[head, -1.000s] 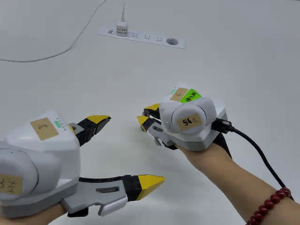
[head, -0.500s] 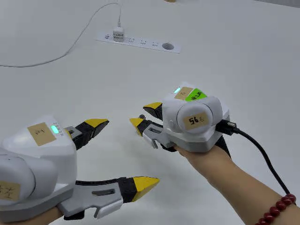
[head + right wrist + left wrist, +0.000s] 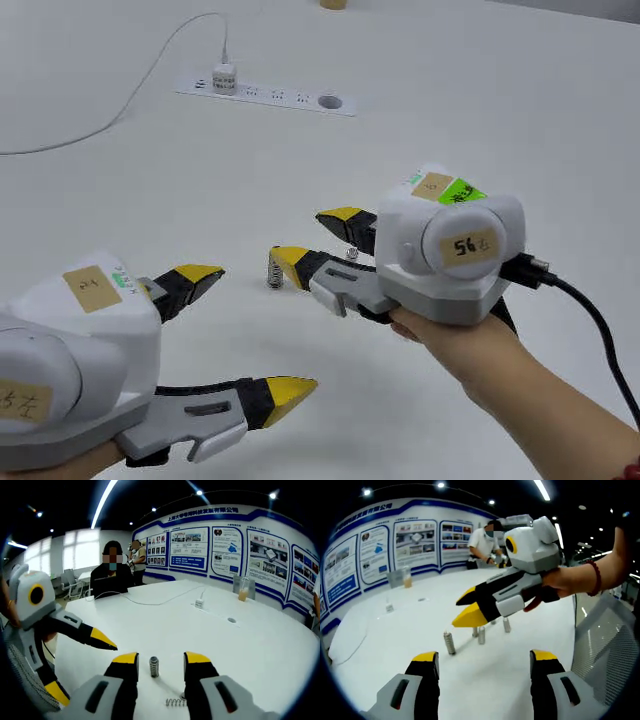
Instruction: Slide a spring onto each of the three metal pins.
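in the head view the right hand-held gripper [image 3: 315,235] has pulled back a little. its jaws were nearly closed and are now open, with nothing in them. now we can see a pin [image 3: 274,258] standing up on the white desk [image 3: 480,120], just beside the lower jaw tip, with a spring [image 3: 274,274] coiled around it. so it looks like this spring is on and has been let go. the left hand-held gripper [image 3: 243,330] stays low and close to the person, jaws wide open and empty, apart from the pin. in the left gripper view a few small pins [image 3: 481,635] stand in a little group under the yellow tips of the right hand-held gripper. they look ribbed like springs, but they are too small to be sure of each one. in the right gripper view the pin with its spring stands straight up, a bit ahead of the two open jaws and not touched. a loose spring [image 3: 173,701] lies flat on the desk near the right-side jaw. i think that one still needs a pin, so the job is probably not done yet.
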Tool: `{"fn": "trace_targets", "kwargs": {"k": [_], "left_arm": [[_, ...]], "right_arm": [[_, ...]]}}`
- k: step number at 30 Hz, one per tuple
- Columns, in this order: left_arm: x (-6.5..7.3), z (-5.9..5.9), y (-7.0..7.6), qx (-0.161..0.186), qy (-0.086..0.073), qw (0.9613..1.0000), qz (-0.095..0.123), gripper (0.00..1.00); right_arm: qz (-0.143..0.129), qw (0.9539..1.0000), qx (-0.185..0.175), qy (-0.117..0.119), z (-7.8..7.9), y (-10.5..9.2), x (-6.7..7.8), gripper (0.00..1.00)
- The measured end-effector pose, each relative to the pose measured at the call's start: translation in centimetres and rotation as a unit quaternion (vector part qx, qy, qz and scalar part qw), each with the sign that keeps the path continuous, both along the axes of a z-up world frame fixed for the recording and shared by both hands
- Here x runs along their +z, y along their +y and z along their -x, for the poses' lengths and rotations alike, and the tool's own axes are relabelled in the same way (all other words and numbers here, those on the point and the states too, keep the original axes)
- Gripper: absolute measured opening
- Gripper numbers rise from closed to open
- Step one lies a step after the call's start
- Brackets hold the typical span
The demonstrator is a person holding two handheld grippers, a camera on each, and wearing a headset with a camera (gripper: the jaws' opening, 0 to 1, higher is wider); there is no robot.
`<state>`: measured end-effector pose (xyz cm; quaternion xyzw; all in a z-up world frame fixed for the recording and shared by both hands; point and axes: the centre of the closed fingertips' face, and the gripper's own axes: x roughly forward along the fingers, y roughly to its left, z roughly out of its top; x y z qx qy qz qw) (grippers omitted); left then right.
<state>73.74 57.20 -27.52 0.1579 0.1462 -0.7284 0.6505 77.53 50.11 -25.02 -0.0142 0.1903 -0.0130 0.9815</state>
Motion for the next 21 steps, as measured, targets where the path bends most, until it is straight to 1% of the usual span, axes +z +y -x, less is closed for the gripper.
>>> {"fn": "trace_targets", "kwargs": {"k": [1, 3, 5, 6, 7, 9, 11, 15, 21], "left_arm": [[-0.1, 0.1, -0.1, -0.003, -0.004, 1.0000, -0.002, 0.74], [-0.2, 0.2, -0.3, -0.006, -0.008, 0.9999, -0.005, 0.72], [-0.4, 0.1, -0.5, -0.008, -0.023, 0.9996, -0.012, 0.72], [-0.5, 0.2, -0.7, -0.013, -0.030, 0.9994, -0.013, 0.71], [-0.7, 0.2, -0.8, -0.015, -0.036, 0.9991, -0.016, 0.70], [-0.8, 0.4, -1.2, -0.019, -0.039, 0.9989, -0.017, 0.67], [-0.9, 0.6, -1.5, -0.021, -0.039, 0.9989, -0.015, 0.65], [-1.0, 0.7, -2.3, -0.027, -0.048, 0.9983, -0.019, 0.61], [-1.1, 0.7, -3.3, -0.028, -0.048, 0.9982, -0.021, 0.59]], "right_arm": [[-0.008, 1.0000, -0.004, -0.002, 0.4, -0.2, 0.1, 0.38], [-0.017, 0.9998, -0.011, -0.007, 0.8, -0.5, 0.4, 0.40], [-0.033, 0.9990, -0.021, -0.021, 1.3, -1.0, 0.9, 0.41], [-0.036, 0.9988, -0.024, -0.023, 1.6, -1.1, 1.0, 0.41], [-0.033, 0.9989, -0.025, -0.022, 1.9, -1.3, 1.1, 0.41], [-0.026, 0.9990, -0.027, -0.023, 2.4, -1.6, 1.3, 0.42], [-0.026, 0.9991, -0.027, -0.022, 2.8, -1.7, 1.3, 0.43], [-0.024, 0.9990, -0.032, -0.020, 4.1, -2.2, 1.4, 0.45], [-0.019, 0.9987, -0.043, -0.018, 5.8, -3.1, 1.5, 0.46]]}}
